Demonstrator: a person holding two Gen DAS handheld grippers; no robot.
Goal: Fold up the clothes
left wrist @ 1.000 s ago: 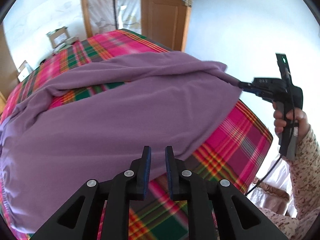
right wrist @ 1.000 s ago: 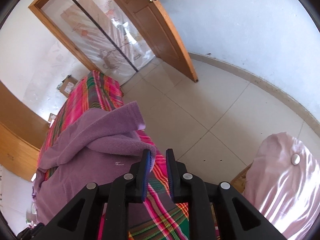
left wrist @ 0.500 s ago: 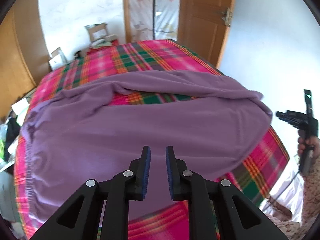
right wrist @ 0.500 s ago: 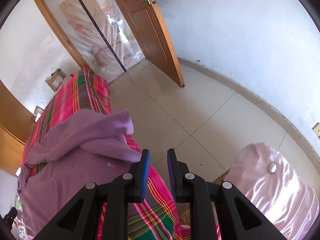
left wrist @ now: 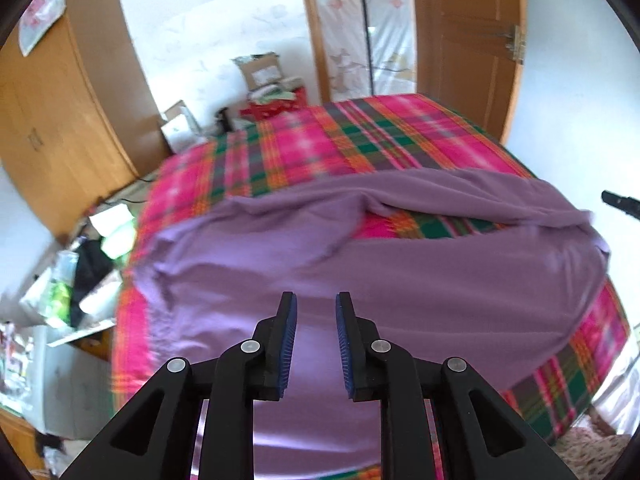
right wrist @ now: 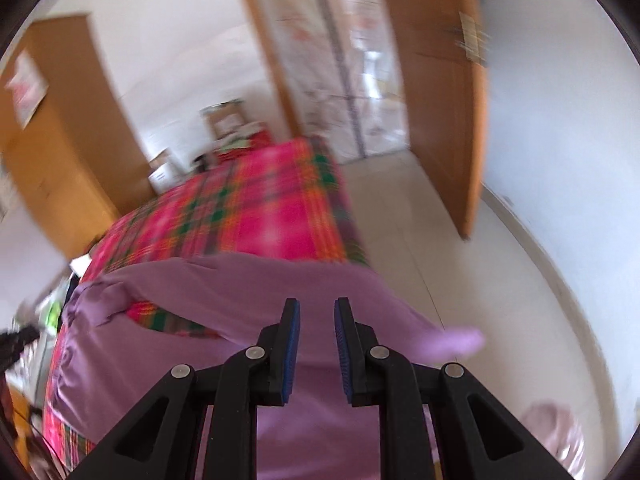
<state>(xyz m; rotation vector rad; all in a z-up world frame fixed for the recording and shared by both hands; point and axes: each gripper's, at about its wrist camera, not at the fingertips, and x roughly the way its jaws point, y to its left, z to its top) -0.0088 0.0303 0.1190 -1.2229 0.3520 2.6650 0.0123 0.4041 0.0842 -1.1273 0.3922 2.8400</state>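
Note:
A purple garment (left wrist: 400, 272) lies spread over the near part of a bed with a pink, green and orange plaid cover (left wrist: 340, 140). Its far edge is rumpled, with a gap showing the plaid. My left gripper (left wrist: 316, 308) is open and empty above the garment's near half. In the right wrist view the same garment (right wrist: 248, 292) lies at the bed's right edge, one corner (right wrist: 456, 340) sticking out past it over the floor. My right gripper (right wrist: 316, 312) is open and empty above it. The tip of the right gripper shows at the far right of the left wrist view (left wrist: 620, 204).
A wooden wardrobe (left wrist: 52, 120) stands left. Boxes and clutter (left wrist: 264, 84) sit past the bed's far end, more clutter (left wrist: 80, 280) on the floor left. A wooden door (right wrist: 444, 92) stands open right beside a tiled floor (right wrist: 500, 300). A pink satin cushion (right wrist: 560, 436) lies low right.
The right gripper has let go of the garment's corner and swung to look along the bed. Both views have turned toward the bed's far end. The garment has settled flat.

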